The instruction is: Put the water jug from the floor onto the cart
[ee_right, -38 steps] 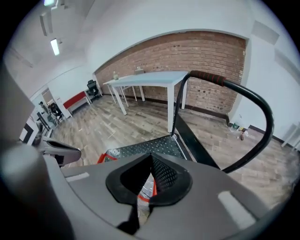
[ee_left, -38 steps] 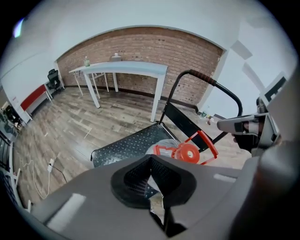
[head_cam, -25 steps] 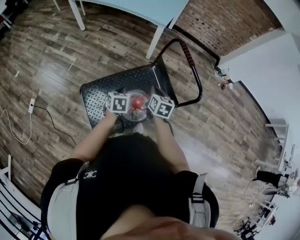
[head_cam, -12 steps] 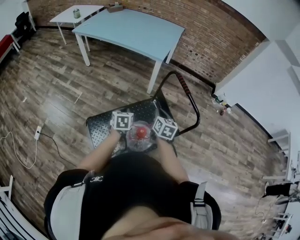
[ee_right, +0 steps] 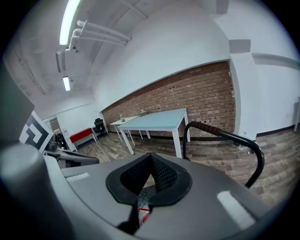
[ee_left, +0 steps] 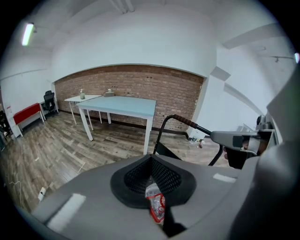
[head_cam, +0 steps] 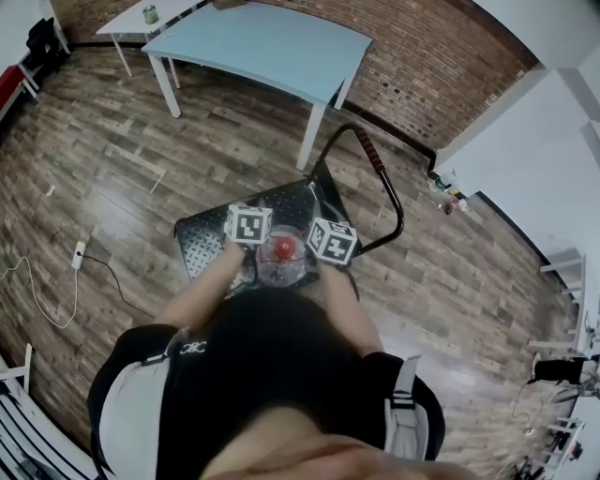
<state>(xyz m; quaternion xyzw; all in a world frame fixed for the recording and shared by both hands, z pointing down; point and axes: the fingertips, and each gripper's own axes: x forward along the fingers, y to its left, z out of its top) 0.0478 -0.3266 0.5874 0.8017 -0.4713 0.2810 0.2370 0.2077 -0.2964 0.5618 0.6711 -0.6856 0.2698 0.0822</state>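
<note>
A clear water jug with a red cap (head_cam: 284,249) hangs over the near edge of the black cart deck (head_cam: 202,236), squeezed between my two grippers. My left gripper (head_cam: 251,234) presses its left side and my right gripper (head_cam: 326,247) its right side. In the left gripper view the left gripper (ee_left: 151,158) has its jaws together, and the jug's cap (ee_left: 156,206) shows below them. The right gripper (ee_right: 151,155) also has its jaws together above the cap (ee_right: 142,212). The jug's body is mostly hidden by my arms.
The cart's black handle with a red grip (head_cam: 386,183) rises at its far right end. A light blue table (head_cam: 272,47) and a small white table (head_cam: 127,23) stand by the brick wall. A power strip and cable (head_cam: 80,251) lie on the floor, left.
Both grippers and the jug between them have risen a little above the cart deck. The head view has tilted up, so more of the tables and wall shows.
</note>
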